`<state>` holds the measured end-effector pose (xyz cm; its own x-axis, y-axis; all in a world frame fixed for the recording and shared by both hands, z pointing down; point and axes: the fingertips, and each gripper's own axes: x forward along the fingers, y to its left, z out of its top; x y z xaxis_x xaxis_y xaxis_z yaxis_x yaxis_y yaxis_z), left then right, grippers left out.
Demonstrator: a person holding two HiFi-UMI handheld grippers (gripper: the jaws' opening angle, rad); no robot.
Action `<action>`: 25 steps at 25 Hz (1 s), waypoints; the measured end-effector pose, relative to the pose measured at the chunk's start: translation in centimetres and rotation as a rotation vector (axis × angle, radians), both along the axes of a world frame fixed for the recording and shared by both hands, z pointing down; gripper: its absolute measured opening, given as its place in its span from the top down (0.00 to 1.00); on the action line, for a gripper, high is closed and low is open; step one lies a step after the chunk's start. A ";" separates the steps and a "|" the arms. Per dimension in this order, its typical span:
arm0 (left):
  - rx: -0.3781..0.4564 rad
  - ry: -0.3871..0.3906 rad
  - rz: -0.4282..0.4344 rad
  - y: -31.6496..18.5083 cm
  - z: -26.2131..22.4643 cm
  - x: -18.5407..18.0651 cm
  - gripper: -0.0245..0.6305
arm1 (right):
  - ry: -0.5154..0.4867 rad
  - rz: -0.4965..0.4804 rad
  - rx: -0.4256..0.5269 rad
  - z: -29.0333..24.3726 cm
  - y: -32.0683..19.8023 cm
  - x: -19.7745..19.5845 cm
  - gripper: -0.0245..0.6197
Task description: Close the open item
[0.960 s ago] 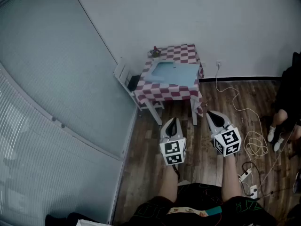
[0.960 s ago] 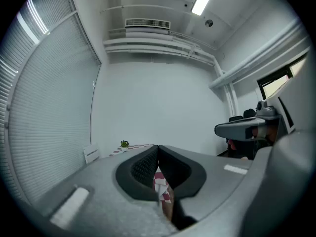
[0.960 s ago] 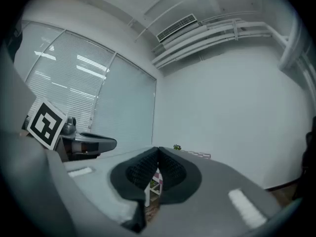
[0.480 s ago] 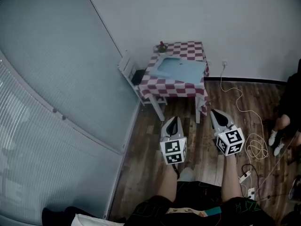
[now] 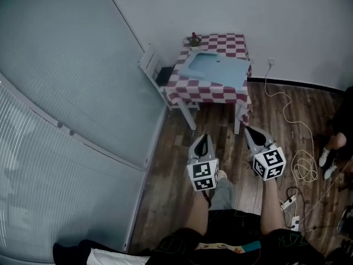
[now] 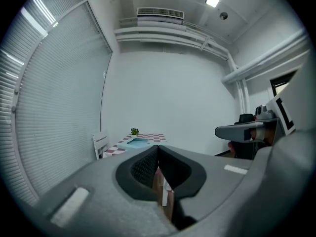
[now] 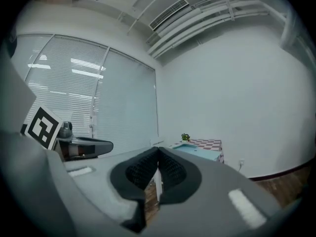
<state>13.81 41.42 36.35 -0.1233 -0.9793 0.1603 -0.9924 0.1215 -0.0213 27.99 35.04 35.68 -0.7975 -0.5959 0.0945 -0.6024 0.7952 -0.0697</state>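
Drifting up and rightward in the head view, the checkered desk [image 5: 207, 95] is carrying the light-blue item [image 5: 212, 69], well apart from the left gripper [image 5: 203, 141] and right gripper [image 5: 249, 132], both hanging empty with jaws closed. It is looking flat and probably light; where to grip it is not showing from here.

Bare office-like room, window blinds [image 5: 49, 170], checkered table [image 5: 205, 95]

The table [image 5: 205, 96] stands in the room's far corner, its back edge near the wall. A flat item [image 5: 212, 70] lies on its middle, and a small plant [image 5: 193, 39] sits at its back left corner. A chair [image 5: 151, 68] stands just beside its left edge. Cables [image 5: 300, 167] lie on the floor to its right. The left gripper [image 5: 202, 141] and the right gripper [image 5: 250, 132] hang side by side before its front edge, apart from it.
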 end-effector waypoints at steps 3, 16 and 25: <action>-0.024 0.013 0.015 -2.1 1.7 -0.1 0.95 | 0.004 0.018 -0.027 1.5 -2.3 -0.2 0.96; -0.175 0.106 -0.021 -9.5 9.9 -4.5 0.95 | 0.024 0.058 -0.114 8.2 -10.3 -3.2 0.96; -0.208 0.129 0.002 -17.1 10.9 -7.3 0.95 | 0.046 0.071 -0.150 9.1 -17.6 -6.4 0.96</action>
